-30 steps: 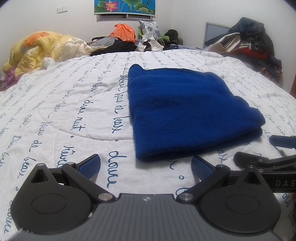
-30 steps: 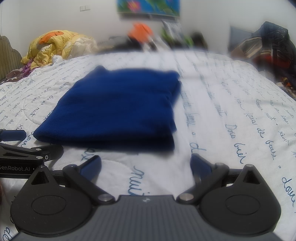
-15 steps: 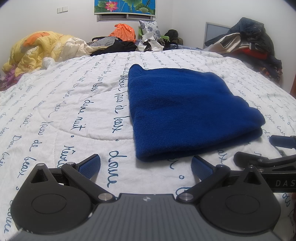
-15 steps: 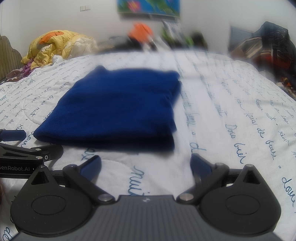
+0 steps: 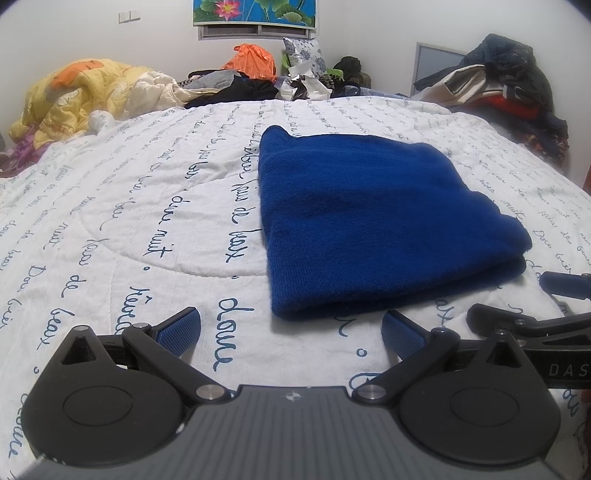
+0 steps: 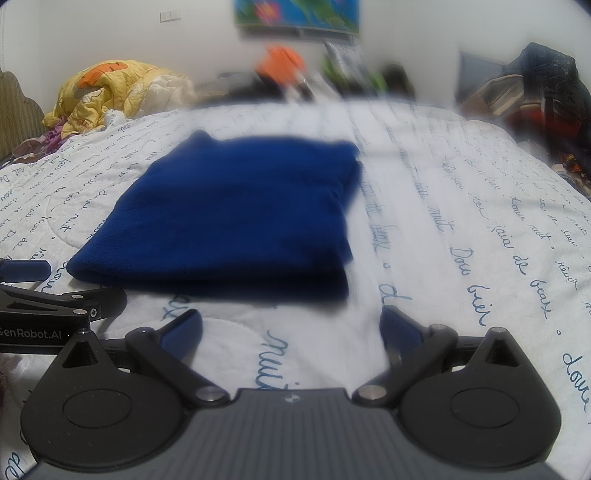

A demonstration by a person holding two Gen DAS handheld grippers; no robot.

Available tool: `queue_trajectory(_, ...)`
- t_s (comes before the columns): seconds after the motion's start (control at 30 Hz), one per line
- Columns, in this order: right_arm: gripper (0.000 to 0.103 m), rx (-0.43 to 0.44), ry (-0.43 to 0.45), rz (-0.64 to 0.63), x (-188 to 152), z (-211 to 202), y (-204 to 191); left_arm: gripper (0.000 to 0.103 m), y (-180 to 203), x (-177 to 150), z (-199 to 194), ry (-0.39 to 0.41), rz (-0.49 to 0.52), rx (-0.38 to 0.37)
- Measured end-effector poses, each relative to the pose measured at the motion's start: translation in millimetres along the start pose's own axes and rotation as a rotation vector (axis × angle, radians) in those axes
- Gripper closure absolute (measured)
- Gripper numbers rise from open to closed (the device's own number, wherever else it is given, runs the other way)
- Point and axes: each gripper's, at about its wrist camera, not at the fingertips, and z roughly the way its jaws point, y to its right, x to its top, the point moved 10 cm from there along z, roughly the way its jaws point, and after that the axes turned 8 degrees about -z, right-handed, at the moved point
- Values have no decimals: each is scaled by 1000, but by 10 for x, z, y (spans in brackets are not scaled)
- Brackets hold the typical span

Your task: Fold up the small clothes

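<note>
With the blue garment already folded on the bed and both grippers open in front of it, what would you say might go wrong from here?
1. The blue garment lies in stacked layers; a pinch at its near edge might catch only the top layer and undo the fold.
2. The left gripper and right gripper sit close side by side, so they may collide.
3. The soft quilt could get pinched with the cloth.

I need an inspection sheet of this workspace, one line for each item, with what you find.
Surface: white quilt with blue script, on a bed.
Job's things: blue garment, folded, lying flat.
Clutter: yellow duvet, orange bag, clothes pile along the far edge.
Grippers: left gripper open, empty, short of the garment; right gripper open, empty.
Cables: nothing seen.
Surroundings: white wall, flower picture.
</note>
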Motion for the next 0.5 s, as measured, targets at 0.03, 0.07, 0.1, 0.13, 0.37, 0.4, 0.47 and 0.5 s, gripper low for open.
queue_trajectory(0.03,0,0,0,0,-1,0,-2,0,1,1,-2,-3,-2,4)
queue_trajectory(0.07,0,1,0,1,-1,0,-1,0,4,-9,-4,-4,-5,9)
queue_trajectory(0.1,0,1,0,1,0,1,0,0,5,-8,-2,-5,-6,10)
queue_trajectory(0.13,0,2,0,0,4,9,9,0,6,-7,-2,-8,-6,10)
queue_trajectory(0.37,0,2,1,0,4,9,8,0,-43,-26,-33,-4,-15,40)
queue_trajectory(0.4,0,2,1,0,5,9,9,0,-41,-29,-34,-3,-16,43)
queue_trajectory(0.47,0,2,1,0,4,9,8,0,-49,-30,-39,-2,-19,46)
queue_trajectory(0.5,0,2,1,0,5,9,10,0,-52,-28,-39,-2,-20,46)
